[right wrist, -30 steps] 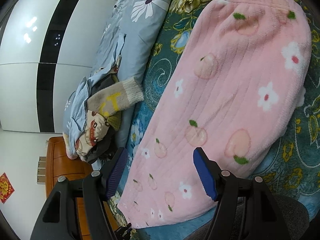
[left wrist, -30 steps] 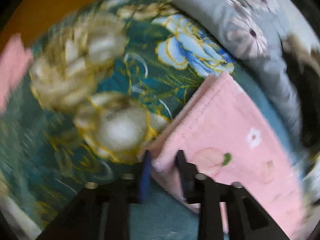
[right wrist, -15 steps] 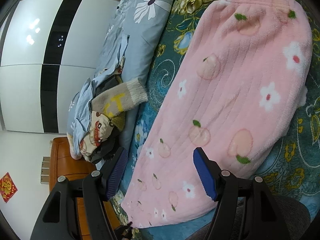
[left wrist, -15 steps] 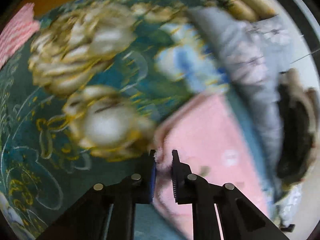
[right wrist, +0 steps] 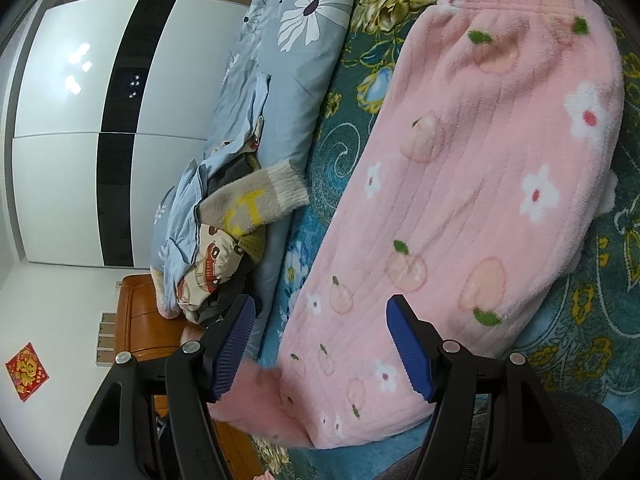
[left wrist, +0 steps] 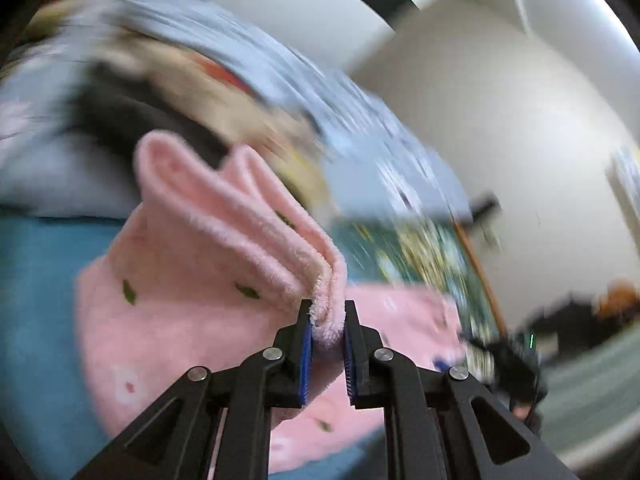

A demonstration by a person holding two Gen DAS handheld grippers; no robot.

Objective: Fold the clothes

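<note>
Yellow letters "CT" stood on the grey-beige knitted sweater sleeve (right wrist: 250, 208). The red square paper sign (right wrist: 26, 372) on the white wall bore an unreadable gold character.

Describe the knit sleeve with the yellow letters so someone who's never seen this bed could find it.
Start at the pink trousers on the teal bedspread, then look toward the grey-blue daisy quilt. A clothes pile lies on the quilt; the sleeve sticks out of it. It alone is beige knit with yellow letters and a pale ribbed cuff.
</note>
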